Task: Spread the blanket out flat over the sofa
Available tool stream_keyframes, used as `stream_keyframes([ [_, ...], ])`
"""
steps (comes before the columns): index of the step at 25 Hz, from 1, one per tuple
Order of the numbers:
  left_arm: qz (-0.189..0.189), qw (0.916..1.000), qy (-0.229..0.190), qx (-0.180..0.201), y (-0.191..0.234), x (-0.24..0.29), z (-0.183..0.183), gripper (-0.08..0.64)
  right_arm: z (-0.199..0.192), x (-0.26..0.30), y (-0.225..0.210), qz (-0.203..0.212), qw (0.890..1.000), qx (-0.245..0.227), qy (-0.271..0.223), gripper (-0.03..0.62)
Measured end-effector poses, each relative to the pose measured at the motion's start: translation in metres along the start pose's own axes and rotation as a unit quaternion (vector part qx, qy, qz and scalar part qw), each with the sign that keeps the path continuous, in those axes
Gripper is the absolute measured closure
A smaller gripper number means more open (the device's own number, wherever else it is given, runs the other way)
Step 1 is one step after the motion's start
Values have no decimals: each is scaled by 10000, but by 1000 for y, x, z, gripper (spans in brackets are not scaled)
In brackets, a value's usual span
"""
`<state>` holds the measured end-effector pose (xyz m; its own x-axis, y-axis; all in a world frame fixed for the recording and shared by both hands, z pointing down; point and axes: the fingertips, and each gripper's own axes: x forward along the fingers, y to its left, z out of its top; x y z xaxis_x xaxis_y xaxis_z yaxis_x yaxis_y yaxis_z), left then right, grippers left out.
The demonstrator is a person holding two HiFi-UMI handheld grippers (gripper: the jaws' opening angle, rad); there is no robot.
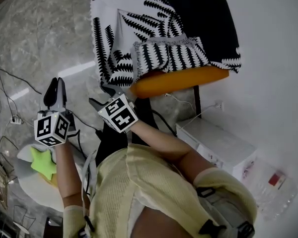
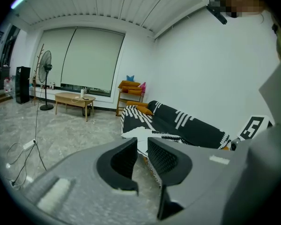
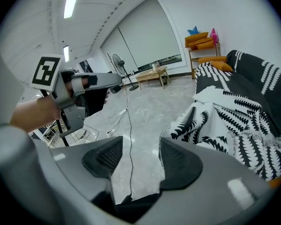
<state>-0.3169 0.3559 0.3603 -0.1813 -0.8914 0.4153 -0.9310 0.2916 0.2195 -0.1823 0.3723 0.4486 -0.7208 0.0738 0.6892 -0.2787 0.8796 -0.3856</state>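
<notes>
While the person faces the sofa [image 1: 184, 81], the black and white blanket [image 1: 154, 29] lies bunched on it, with a leaf-like pattern on the pale side and a mostly black part along the white wall. One fringed corner is folded back on top near the orange front edge, and another part hangs down over that edge toward the grey stone floor [image 1: 35, 33]. The right tool [image 3: 136, 153] has its jaws spread wide and holds nothing. Through the gap only floor and a thin black cable [image 3: 126, 125] show, and the blanket is just to the right, apart from the pads. The left tool [image 2: 143, 156] is also empty, its jaws apart by a narrow gap, and it points toward the sofa from further away. Each tool carries a cube [image 1: 52, 129] with black square markers on white; these are patterns, not words that can be read. Beside the wall stands a white box [image 1: 216, 145], and a clear packet [image 1: 275, 187] near it has a red label, too blurred to read.
</notes>
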Motion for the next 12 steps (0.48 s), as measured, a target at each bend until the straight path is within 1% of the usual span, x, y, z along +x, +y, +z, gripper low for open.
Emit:
stream_keyframes([
  [7, 501, 9986, 83, -111, 40, -33, -12, 494, -2, 5, 1, -89, 9999, 55, -12, 336],
  [12, 739, 9969, 153, -224, 59, -50, -25, 494, 2, 3, 14, -121, 9999, 8, -12, 311],
])
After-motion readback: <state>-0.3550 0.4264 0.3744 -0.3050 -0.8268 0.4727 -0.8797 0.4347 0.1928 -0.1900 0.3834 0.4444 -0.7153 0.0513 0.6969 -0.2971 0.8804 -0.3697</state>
